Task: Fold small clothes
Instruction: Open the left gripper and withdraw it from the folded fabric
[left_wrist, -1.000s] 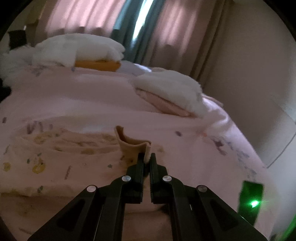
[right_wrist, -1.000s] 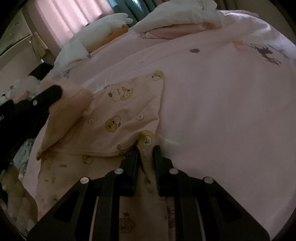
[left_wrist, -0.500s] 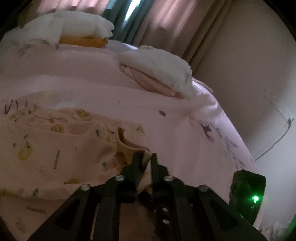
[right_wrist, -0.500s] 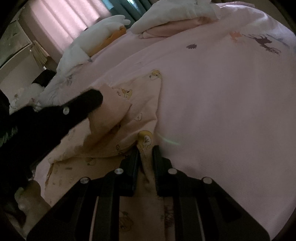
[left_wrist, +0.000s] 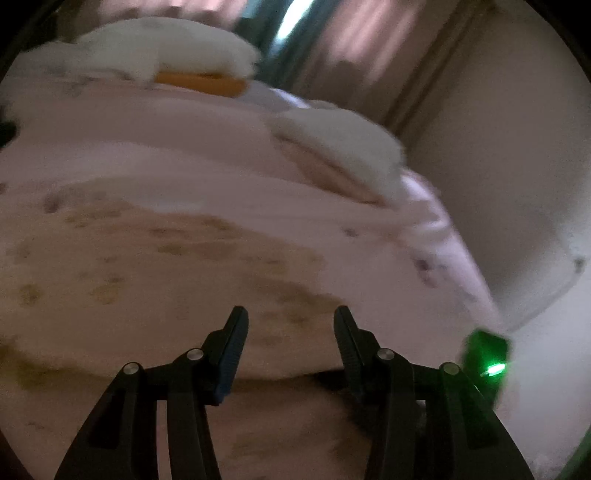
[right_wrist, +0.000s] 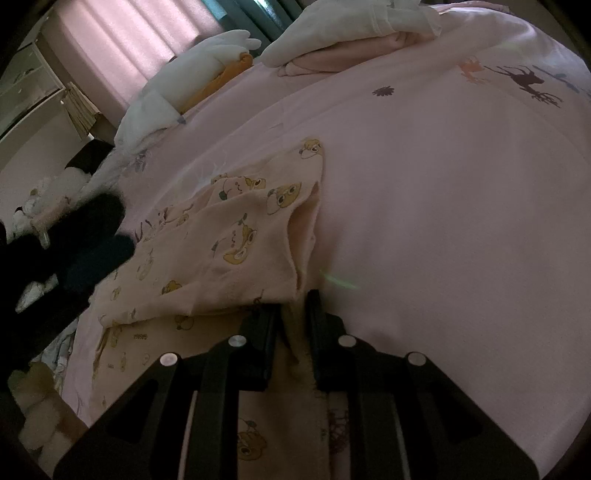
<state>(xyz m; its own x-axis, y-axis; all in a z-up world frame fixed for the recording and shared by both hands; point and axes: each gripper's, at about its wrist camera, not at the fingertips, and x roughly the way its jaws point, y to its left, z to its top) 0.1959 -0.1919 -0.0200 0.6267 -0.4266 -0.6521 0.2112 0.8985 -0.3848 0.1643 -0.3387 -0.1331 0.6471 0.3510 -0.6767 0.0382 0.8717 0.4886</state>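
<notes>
While the small printed garment (right_wrist: 236, 254) lies partly folded on the pink bed cover (right_wrist: 443, 221), one flap already turned over the rest, the two grippers are doing different jobs. The right gripper (right_wrist: 291, 310) has its jaws together on a strip of the garment's near edge, the cloth pinched between the pads right at the corner of the fold. The left gripper (left_wrist: 290, 328) has just been opening: its jaws now stand apart above the garment (left_wrist: 166, 266), with nothing caught between them and the cloth lying flat below. In the right wrist view it shows only as a dark blur at the left side (right_wrist: 92, 236), just beside the garment's far edge.

As a judgement, this is thin, light knit cloth, soft and limp. It will drape and sag the moment it is lifted, and it will not hold a crease by itself. It is not fragile or slippery, but it drags and bunches easily on the bed cover, which is itself soft and gives underfoot. The best hold is on a hem, seam or corner, where the layers are thicker and the pads can bite; pinching in the middle of a panel would only raise a tent of fabric. With one edge pinned by the right gripper, the left would do well to take the opposite corner so the flap moves taut.

White folded bedding (right_wrist: 354, 29) sits well apart at the far end of the bed.
</notes>
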